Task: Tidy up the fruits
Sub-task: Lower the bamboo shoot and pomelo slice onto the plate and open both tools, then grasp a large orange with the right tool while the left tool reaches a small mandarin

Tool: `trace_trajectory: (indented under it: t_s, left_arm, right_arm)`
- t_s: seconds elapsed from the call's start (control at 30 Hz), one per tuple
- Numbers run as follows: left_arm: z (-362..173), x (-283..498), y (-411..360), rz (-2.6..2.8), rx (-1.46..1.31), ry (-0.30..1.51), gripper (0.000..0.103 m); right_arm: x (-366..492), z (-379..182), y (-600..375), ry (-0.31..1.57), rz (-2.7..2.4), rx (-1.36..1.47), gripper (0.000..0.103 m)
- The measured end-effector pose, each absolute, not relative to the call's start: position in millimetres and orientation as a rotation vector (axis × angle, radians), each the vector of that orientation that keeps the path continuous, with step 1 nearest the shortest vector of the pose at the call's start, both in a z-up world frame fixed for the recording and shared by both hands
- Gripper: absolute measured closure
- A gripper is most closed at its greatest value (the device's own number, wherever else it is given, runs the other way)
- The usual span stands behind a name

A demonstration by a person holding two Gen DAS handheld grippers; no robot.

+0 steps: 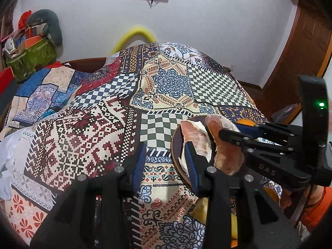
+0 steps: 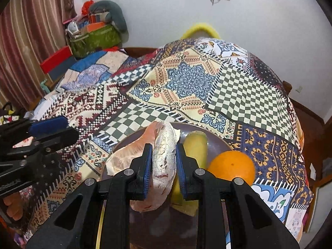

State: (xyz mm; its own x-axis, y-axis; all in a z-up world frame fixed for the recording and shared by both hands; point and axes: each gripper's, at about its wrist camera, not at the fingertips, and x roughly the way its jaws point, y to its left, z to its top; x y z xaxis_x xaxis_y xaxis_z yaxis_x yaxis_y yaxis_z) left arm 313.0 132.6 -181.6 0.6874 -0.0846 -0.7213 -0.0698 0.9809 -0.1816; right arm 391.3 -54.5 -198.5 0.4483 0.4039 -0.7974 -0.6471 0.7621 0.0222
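Note:
A dark round plate on the patterned tablecloth holds a pink pomelo segment, a yellow-green piece of fruit and an orange. My right gripper is shut on a second, skin-covered pomelo segment just above the plate. The left wrist view shows that same held segment in the right gripper over the plate. My left gripper stands open at the plate's left rim, with only cloth between its fingers. It also shows in the right wrist view as the left gripper.
The patchwork tablecloth covers the whole table. A green bag of clutter and a red box stand at the far left. A yellow chair back rises behind the table. A hand in an orange sleeve holds the right gripper.

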Motion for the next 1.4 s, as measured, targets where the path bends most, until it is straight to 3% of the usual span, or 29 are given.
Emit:
trace_trajectory:
  t_s: [0.3,0.47,0.9,1.1,1.4]
  left_arm:
    - [-183,314,130,-0.022,-0.197,0.812,0.065]
    - [-177,311,124,-0.022,-0.179,0.808,0.065]
    - [-130,271,95,-0.062,-0.14,0.753,0.065]
    - [-118,246,79,-0.09,-0.126,0.756,0.065]
    - [-123,215,63,-0.1,-0.122,0.797,0.065]
  right_arm:
    - [395,-201,-51,0.942,0.673,-0.34,0.082]
    - [392,-194,-55,0.928,0.667,-0.345,0.073]
    - [338,-133,-88,0.811,0.684,-0.287,0.072]
    - [306,-118,-109,0.747,0.657,-0.258,0.052]
    - [272,-132,-128,0.783,0.648,-0.238,0.047]
